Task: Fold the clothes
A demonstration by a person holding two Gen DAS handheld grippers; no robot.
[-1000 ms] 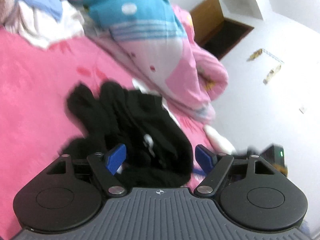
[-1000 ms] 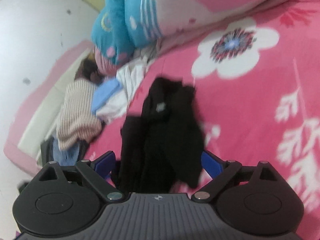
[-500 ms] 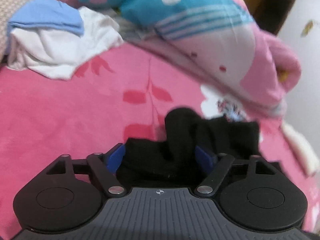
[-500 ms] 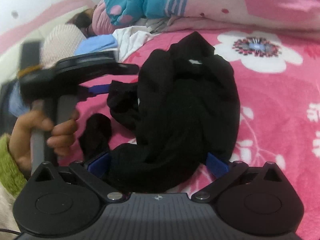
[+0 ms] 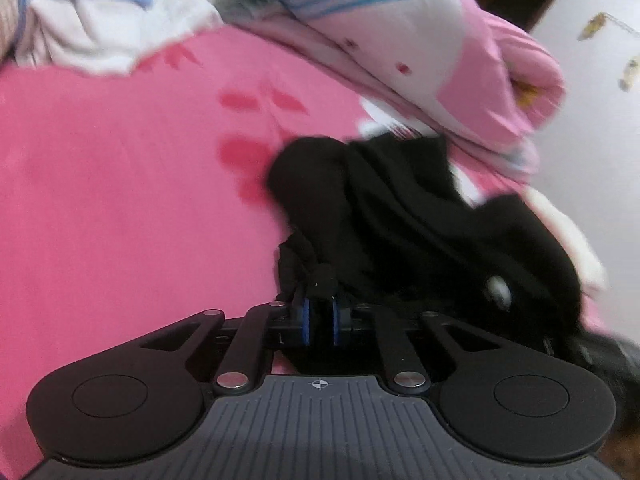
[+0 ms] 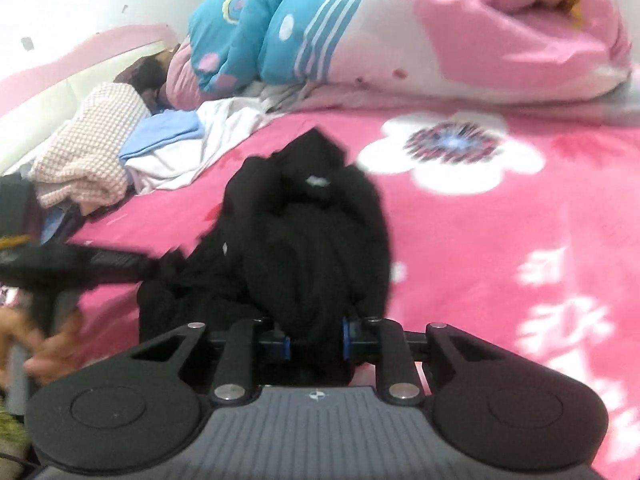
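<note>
Black garment [image 6: 312, 248] lies bunched on the pink bed [image 6: 500, 264]; our left gripper [image 5: 319, 320] and right gripper [image 6: 315, 344] each pinch its cloth. Spreading it flat seems next.

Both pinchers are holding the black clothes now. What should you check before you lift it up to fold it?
1. Left gripper shut on the black garment: ok.
2. Right gripper shut on it: ok, on a thick bunch.
3. Each gripper holds a corner or edge: cannot tell, the cloth is crumpled.
4. Garment spread flat: not ok, it is heaped.
5. Pink bedspread free beside it for laying out: ok.
6. Other clothes pile apart from the garment: ok.
</note>
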